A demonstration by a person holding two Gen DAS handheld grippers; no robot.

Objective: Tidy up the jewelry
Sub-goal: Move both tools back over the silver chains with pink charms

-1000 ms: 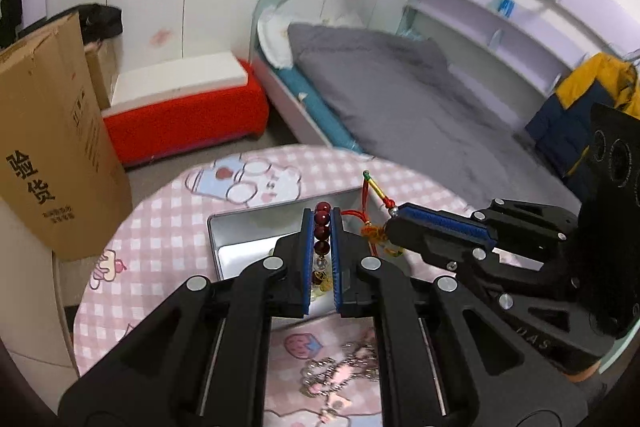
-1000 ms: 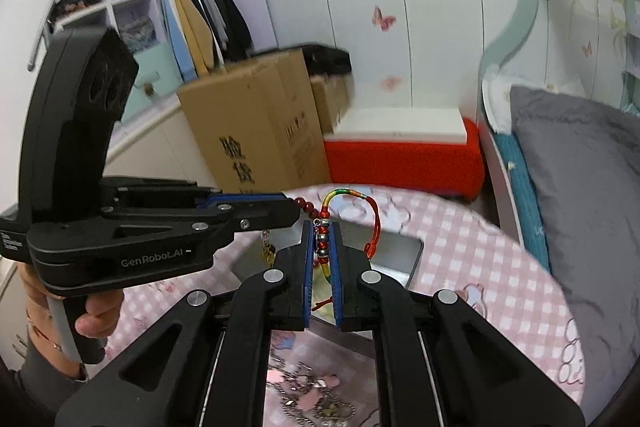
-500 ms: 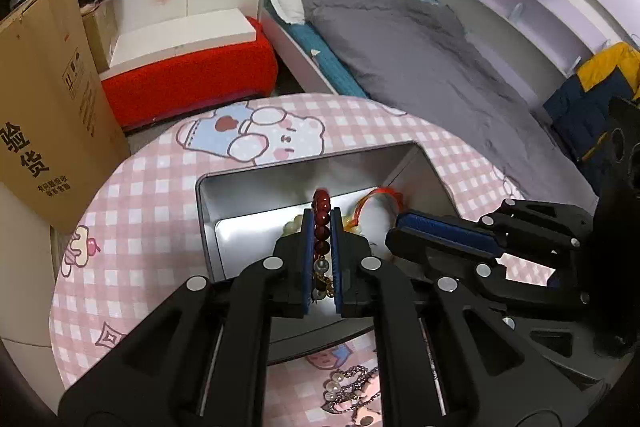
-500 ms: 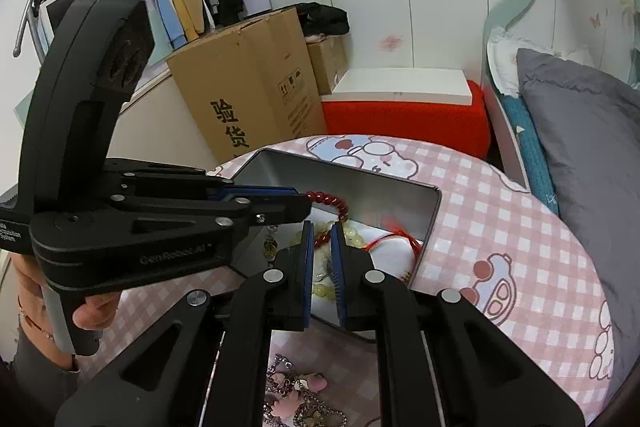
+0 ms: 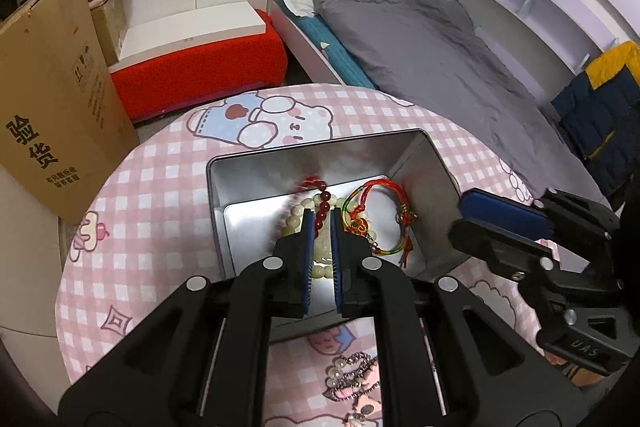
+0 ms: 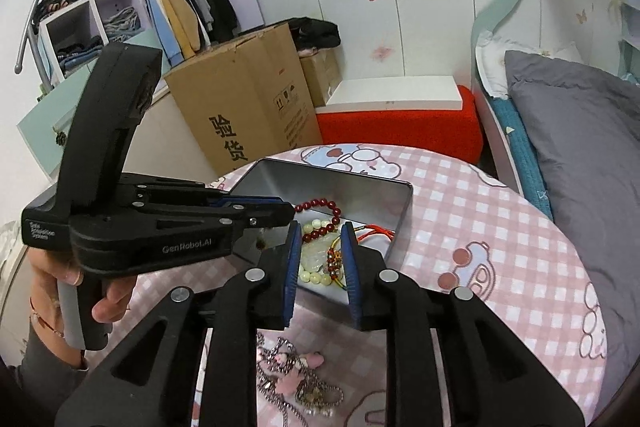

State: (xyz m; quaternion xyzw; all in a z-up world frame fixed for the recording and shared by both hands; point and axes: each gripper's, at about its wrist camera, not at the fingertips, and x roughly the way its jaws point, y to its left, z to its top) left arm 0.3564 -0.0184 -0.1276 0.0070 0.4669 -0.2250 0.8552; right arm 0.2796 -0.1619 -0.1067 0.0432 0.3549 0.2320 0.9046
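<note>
Jewelry, mixed lot: one dark red bead bracelet (image 5: 322, 207), one multicoloured cord bracelet (image 5: 380, 211), one pale bead strand (image 5: 294, 223), all lying inside the open metal tin (image 5: 434, 183) on the pink checked tablecloth (image 5: 160, 195); a further tangle of chain and pearl pieces (image 6: 296, 379) lies outside the tin, on the cloth at its near side, not yet sorted. Red bead bracelet: draped from the tin's floor toward its far wall, its near end running up between the fingers of the left gripper (image 5: 320, 223), long axis roughly in line with those fingers. Left gripper: jaws together, clamped on the red beads, tips lowered into the tin, the nearer tool to this piece. Right gripper (image 6: 320, 247): at the tin's near edge, jaws just been opening and now standing a little apart; the cord bracelet's beaded knot shows between them but no pad presses on it, so nothing is held. Judgement: cord bracelet deposited; red bracelet awaits release, which calls only for the left jaws to part above the tin's floor. Snagging on the cord's tassels is possible.
</note>
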